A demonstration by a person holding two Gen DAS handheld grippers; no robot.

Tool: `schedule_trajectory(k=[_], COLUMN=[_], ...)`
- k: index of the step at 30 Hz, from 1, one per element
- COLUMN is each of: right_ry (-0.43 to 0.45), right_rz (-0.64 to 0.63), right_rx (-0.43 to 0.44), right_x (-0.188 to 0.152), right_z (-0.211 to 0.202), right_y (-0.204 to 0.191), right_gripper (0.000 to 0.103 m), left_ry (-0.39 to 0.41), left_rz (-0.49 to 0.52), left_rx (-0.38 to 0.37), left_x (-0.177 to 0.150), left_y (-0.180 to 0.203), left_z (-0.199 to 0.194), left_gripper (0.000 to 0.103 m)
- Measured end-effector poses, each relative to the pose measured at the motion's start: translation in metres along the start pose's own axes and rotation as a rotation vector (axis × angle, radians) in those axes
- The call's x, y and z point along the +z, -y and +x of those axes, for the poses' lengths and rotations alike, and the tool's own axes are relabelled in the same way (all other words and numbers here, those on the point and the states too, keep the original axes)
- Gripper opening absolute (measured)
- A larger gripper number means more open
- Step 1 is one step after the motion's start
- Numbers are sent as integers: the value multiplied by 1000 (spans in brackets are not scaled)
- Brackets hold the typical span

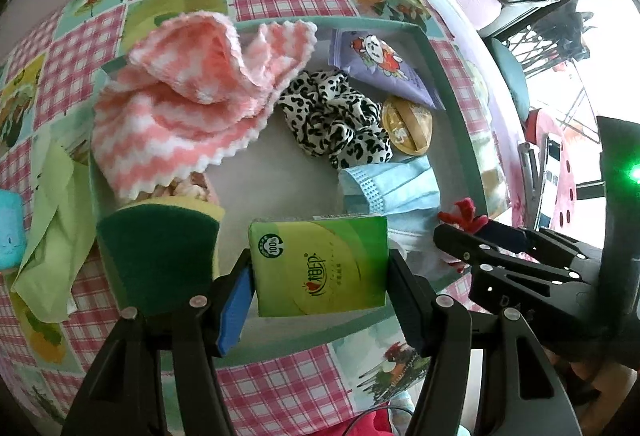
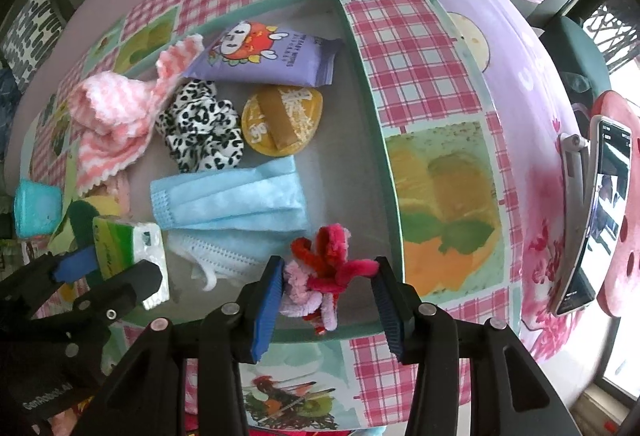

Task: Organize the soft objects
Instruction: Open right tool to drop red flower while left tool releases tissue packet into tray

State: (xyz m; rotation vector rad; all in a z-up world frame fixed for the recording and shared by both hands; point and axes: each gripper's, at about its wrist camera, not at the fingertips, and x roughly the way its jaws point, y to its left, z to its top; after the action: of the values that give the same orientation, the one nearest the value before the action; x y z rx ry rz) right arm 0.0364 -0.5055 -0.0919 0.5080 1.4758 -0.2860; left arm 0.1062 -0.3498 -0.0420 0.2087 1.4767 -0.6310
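Here, label by label:
Left hand-held gripper (image 1: 320, 272): clamped on a green tissue pack (image 1: 320, 264), held over the near part of the tray (image 1: 452, 75).
Right hand-held gripper (image 2: 328, 282): fuzzy red and pink pipe-cleaner bundle (image 2: 324, 268) sat between its jaws near the tray's near right corner; left pad touched it, but whether the right pad gripped could not be told.
Tray contents: pink striped cloth (image 1: 180, 107), leopard scrunchie (image 1: 332, 115), purple wipes packet (image 2: 264, 55), blue face mask (image 2: 232, 195), green sponge (image 1: 156, 256).
Counter (image 2: 420, 75): checked pink patchwork cover under the tray.
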Motion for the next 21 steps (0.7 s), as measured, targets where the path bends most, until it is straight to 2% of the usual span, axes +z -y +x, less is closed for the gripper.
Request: schedule_trajectory(k=[7,9,10,21], right_ry=[-4,-3,0,17], right_rz=[-6,-6,-4,-15], right_rx=[1,2,2,-17], right_x=[5,4,2,-2], right_z=[3,0,-4,-21], right_y=[1,-3,-5,-20], right_gripper=[54,59,59,61], left_ry=[-7,-1,3,61], left_rz=[19,18,18,21], left_rx=[25,27,26,29], left_x=[1,2,2,0], left_y=[4,4,4,3], left_z=[8,8,7,-17], left_gripper=[65,68,74,76])
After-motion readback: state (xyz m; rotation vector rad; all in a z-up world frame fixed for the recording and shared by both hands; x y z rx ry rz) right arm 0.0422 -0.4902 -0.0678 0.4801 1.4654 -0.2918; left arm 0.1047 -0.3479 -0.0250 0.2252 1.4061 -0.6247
